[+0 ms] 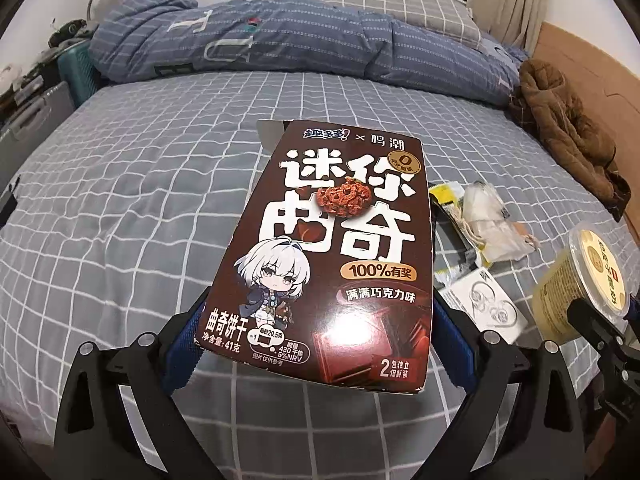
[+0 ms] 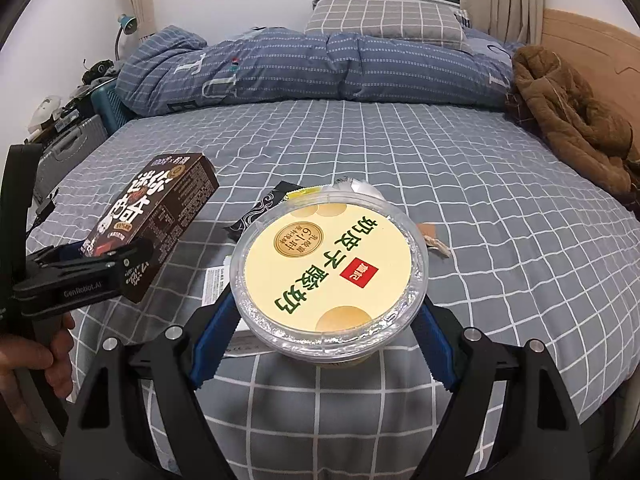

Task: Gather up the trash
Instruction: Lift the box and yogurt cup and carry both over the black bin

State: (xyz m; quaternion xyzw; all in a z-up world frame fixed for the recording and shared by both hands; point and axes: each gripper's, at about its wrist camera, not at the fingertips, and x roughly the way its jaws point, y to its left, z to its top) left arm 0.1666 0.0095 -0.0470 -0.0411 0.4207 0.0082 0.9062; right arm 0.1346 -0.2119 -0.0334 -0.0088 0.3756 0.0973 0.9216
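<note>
My left gripper (image 1: 320, 312) is shut on a brown cookie box (image 1: 336, 240) and holds it above the bed; the box also shows in the right wrist view (image 2: 156, 216). My right gripper (image 2: 324, 344) is shut on a yellow-lidded yogurt cup (image 2: 330, 268), lifted over the bed; the cup also shows in the left wrist view (image 1: 580, 292). On the sheet lie a black and yellow wrapper (image 1: 452, 208), a clear plastic bag (image 1: 492, 220) and a white card (image 1: 488, 304). A black wrapper (image 2: 260, 212) shows behind the cup.
The bed has a grey checked sheet (image 2: 400, 152). A blue quilt (image 2: 300, 68) and a pillow (image 2: 384, 20) lie at the far end. A brown jacket (image 2: 572, 116) lies at the right by the wooden headboard (image 2: 592, 40). Suitcases (image 2: 68, 148) stand left of the bed.
</note>
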